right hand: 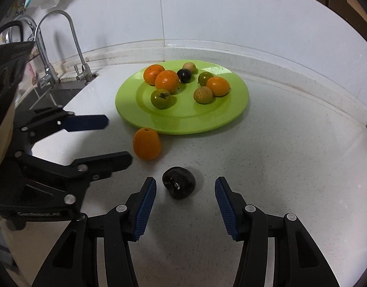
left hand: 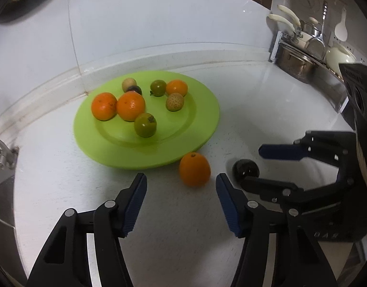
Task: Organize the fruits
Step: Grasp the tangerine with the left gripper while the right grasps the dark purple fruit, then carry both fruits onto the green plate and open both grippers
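A green plate (left hand: 200, 129) (right hand: 231, 114) on the white counter holds several fruits: oranges, green fruits, a speckled one and a dark one. A loose orange (left hand: 194, 168) (right hand: 146, 144) lies on the counter by the plate's near rim. A dark plum (left hand: 245, 170) (right hand: 179, 182) lies beside it. My left gripper (left hand: 181, 191) is open and empty, just short of the orange; it shows in the right wrist view (right hand: 116, 141) too. My right gripper (right hand: 185, 196) is open and empty, with the plum between its fingertips; it also shows in the left wrist view (left hand: 252, 165).
A sink with two taps (right hand: 80, 71) lies to the left of the plate. Steel pots (left hand: 295, 59) and hanging utensils stand at the right end of the counter. A tiled wall runs behind the plate.
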A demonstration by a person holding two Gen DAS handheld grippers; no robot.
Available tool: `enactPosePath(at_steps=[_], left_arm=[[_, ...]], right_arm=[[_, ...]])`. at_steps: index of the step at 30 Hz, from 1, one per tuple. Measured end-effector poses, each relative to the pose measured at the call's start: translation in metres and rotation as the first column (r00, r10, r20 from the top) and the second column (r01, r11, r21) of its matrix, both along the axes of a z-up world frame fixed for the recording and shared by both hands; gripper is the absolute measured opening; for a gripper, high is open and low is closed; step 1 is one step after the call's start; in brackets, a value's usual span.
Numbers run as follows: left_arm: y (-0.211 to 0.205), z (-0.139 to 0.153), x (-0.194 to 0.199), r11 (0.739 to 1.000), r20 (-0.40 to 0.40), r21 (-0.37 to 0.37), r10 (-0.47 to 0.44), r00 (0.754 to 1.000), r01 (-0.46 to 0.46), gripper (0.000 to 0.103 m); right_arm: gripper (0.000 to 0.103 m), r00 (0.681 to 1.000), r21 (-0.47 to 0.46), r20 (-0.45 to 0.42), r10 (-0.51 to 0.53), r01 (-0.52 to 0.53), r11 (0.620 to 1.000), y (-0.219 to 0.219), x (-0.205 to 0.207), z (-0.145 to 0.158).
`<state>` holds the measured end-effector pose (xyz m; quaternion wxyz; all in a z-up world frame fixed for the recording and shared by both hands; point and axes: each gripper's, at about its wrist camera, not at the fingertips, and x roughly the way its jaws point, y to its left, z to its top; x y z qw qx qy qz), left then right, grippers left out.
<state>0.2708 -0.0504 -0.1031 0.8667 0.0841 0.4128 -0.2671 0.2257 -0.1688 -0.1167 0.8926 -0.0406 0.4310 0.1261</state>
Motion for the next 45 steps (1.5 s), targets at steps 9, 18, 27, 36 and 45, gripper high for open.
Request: enactPosePath(at_steps=[9,18,27,36,45], left_arm=[[-0.013,-0.011,0.012,1.0,-0.059,-0.017,0.001,0.998,-0.002,0.046],[-0.015,-0.017,0.016,0.999,-0.093,-0.029,0.017,0.995,-0.02,0.031],[-0.01,-0.009,0.006,0.999,-0.07,-0.013,0.04,0.997,-0.041,0.031],[0.0,0.006,-0.012,0.996,-0.043,-0.016,0.092,0.995,-0.093,0.031],[0.009,0.029,-0.032,0.988,-0.005,-0.028,0.153,0.988,-0.153,0.031]], right_arm=[[0.039,1.0,0.079,-0.026,0.015,-0.013,0.997,-0.008,0.009,-0.006],[0.03,0.997,0.148,-0.054,0.05,-0.041,0.988,-0.007,0.016,-0.011],[0.027,0.999,0.137,-0.035,0.037,-0.032,0.99,-0.006,0.01,-0.007],[0.027,1.0,0.143,-0.002,0.027,-0.026,0.989,-0.009,0.003,0.005],[0.027,0.997,0.127,0.071,0.023,-0.032,0.991,-0.005,-0.013,0.03]])
